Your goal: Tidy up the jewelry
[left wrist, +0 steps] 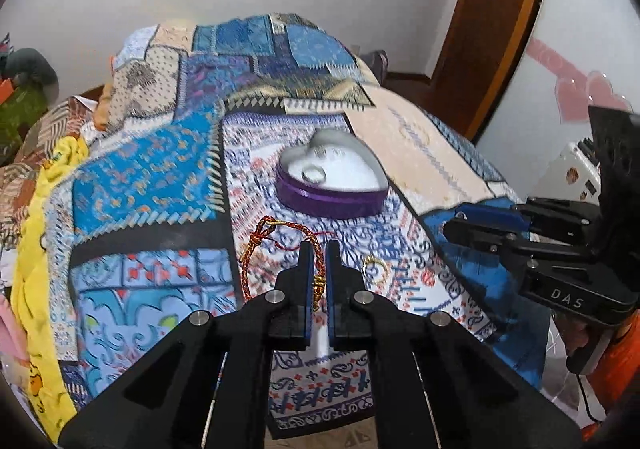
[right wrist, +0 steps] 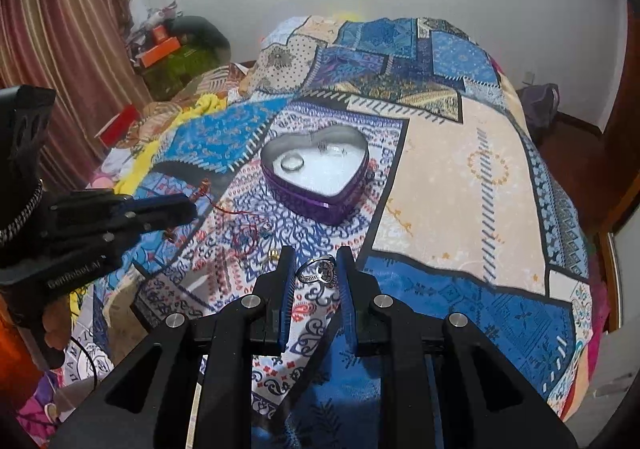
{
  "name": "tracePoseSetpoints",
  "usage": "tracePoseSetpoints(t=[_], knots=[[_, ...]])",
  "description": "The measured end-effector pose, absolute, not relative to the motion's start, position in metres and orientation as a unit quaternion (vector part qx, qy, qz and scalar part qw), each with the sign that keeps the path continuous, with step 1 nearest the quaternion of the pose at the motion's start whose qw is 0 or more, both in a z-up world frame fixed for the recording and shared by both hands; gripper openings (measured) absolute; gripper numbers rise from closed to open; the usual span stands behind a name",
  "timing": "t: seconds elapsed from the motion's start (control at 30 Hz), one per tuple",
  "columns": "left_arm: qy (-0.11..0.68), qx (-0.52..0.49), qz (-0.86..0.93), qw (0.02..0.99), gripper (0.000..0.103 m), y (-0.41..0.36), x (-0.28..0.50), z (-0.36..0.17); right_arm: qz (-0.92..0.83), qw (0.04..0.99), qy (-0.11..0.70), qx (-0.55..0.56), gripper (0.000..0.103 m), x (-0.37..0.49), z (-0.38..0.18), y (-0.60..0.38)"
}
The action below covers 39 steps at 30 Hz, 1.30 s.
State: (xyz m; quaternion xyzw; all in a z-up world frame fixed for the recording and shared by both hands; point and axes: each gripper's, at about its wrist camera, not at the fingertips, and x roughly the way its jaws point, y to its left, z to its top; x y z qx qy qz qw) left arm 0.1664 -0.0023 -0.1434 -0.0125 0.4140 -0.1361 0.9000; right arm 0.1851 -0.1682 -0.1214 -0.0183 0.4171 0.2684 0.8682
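Observation:
My left gripper [left wrist: 319, 249] is shut on a red and gold braided bracelet [left wrist: 262, 231], whose loop hangs to the left of the fingers, above the bedspread. In the right wrist view my right gripper [right wrist: 316, 257] is shut on a silver ring [right wrist: 318, 269] with an ornate top, just above the cloth. A purple heart-shaped tin [left wrist: 332, 205] [right wrist: 320, 205] with a white lining sits open beyond both grippers. It holds a silver band [right wrist: 292, 163] and another ring [right wrist: 336, 149]. A small gold ring [left wrist: 374, 267] [right wrist: 273, 254] lies on the bedspread between the grippers.
Everything rests on a bed under a blue and cream patchwork bedspread [right wrist: 460, 169]. Yellow cloth [left wrist: 36, 249] is bunched at its left side. A striped curtain [right wrist: 60, 49] and clutter stand to the left, a wooden door frame [left wrist: 492, 29] to the right.

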Motion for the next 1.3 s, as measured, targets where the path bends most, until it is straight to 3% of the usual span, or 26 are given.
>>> tracePoseSetpoints(t=[0.67,1.3], knots=[[0.350,-0.050,-0.175,0.919,0.004,0.000,0.191,-0.096,0.271,0.885,0.378,-0.015,0.018,0.214,-0.098,-0.163],[0.377,-0.054,-0.198,0.903,0.004,-0.010,0.247,-0.120,0.281,0.876,0.388,-0.048,0.018,0.254,-0.114,-0.143]])
